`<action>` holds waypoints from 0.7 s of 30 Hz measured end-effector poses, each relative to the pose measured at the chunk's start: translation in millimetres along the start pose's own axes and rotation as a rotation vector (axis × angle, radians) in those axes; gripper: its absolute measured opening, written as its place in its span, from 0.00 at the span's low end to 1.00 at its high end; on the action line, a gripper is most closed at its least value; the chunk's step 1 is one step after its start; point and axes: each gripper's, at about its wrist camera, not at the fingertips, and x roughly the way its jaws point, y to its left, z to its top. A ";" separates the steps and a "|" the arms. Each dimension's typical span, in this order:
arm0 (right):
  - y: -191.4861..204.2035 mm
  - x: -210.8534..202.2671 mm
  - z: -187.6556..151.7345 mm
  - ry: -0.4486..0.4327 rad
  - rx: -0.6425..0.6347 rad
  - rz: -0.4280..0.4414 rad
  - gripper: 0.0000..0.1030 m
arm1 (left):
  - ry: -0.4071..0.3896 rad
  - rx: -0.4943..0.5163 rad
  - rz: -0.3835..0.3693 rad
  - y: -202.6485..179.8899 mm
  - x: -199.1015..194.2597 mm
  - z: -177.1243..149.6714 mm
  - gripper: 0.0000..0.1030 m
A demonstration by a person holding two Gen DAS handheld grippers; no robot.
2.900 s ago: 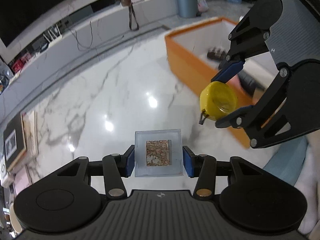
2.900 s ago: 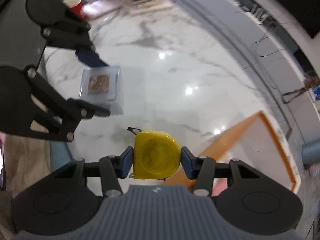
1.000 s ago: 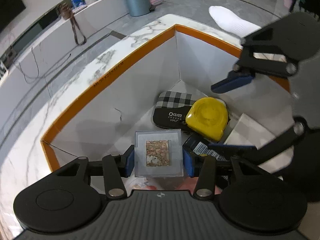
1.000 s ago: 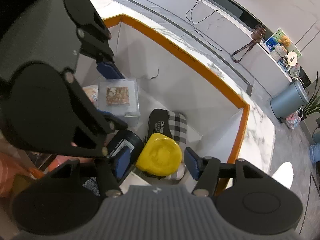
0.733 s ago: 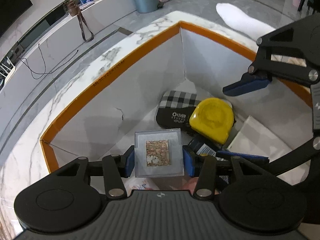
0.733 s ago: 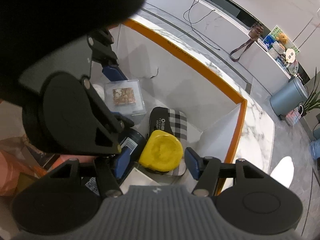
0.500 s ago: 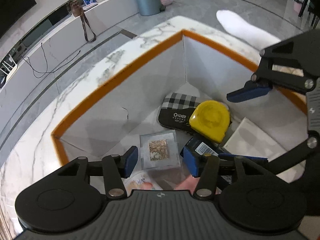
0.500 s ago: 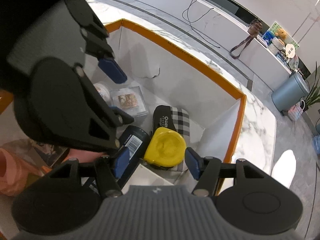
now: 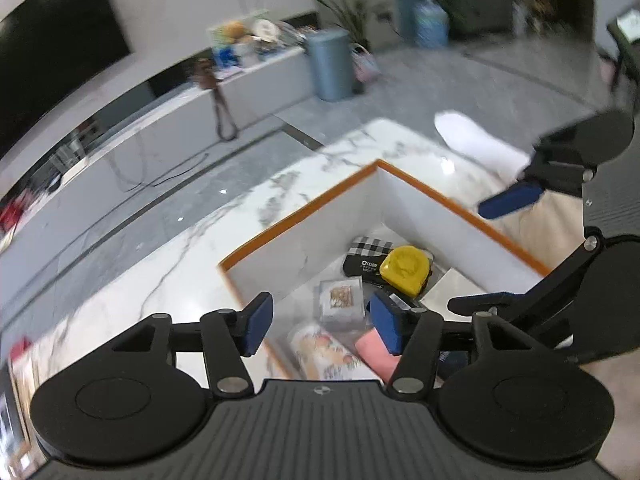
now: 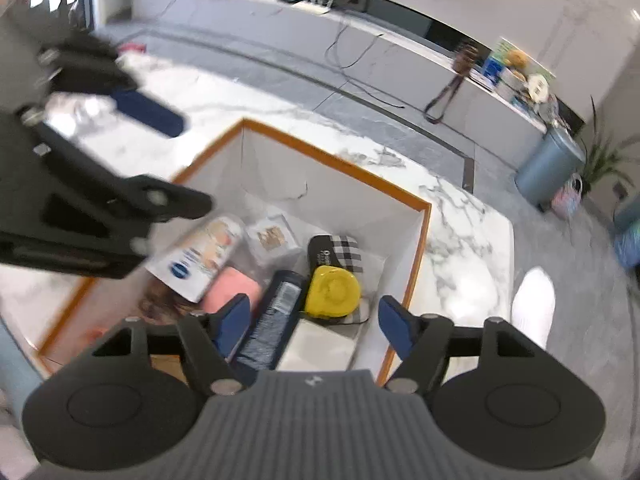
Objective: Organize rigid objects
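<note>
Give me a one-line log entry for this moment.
left gripper: open, empty | right gripper: open, empty | clear case, yellow tape measure: in orange-rimmed box

Your left hand-held gripper point(image 9: 322, 322) is matte black: a ribbed grey-black body with a small pale logo at its near centre, flanked by two large round discs with recessed circles. Angular black linkage arms run forward from silver screw heads (two near the body, more at the outer joints) to flat blue pads point(image 9: 259, 322). Your right hand-held gripper point(image 10: 314, 322) is built alike, with the same ribbed housing, white logo, twin discs, silver screws and blue fingertips point(image 10: 394, 326). A white sock point(image 10: 532, 304) covers your foot at the far right.
</note>
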 end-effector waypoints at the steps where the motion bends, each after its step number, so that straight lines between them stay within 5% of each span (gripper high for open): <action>1: 0.7 -6.3 -1.4 0.001 0.030 0.012 0.73 | -0.011 -0.012 0.005 0.2 -11.7 -6.7 0.64; 6: 13.5 -35.2 -11.1 -0.010 0.093 0.040 0.80 | -0.065 -0.040 0.096 -1.3 -62.4 -35.4 0.65; 16: 70.6 -93.4 -49.8 -0.200 0.169 0.001 0.89 | -0.196 -0.347 0.241 0.4 -137.3 -101.7 0.85; 21: 94.0 -105.0 -86.2 -0.296 0.291 -0.036 0.90 | -0.208 -0.438 0.217 -14.5 -138.5 -130.3 0.86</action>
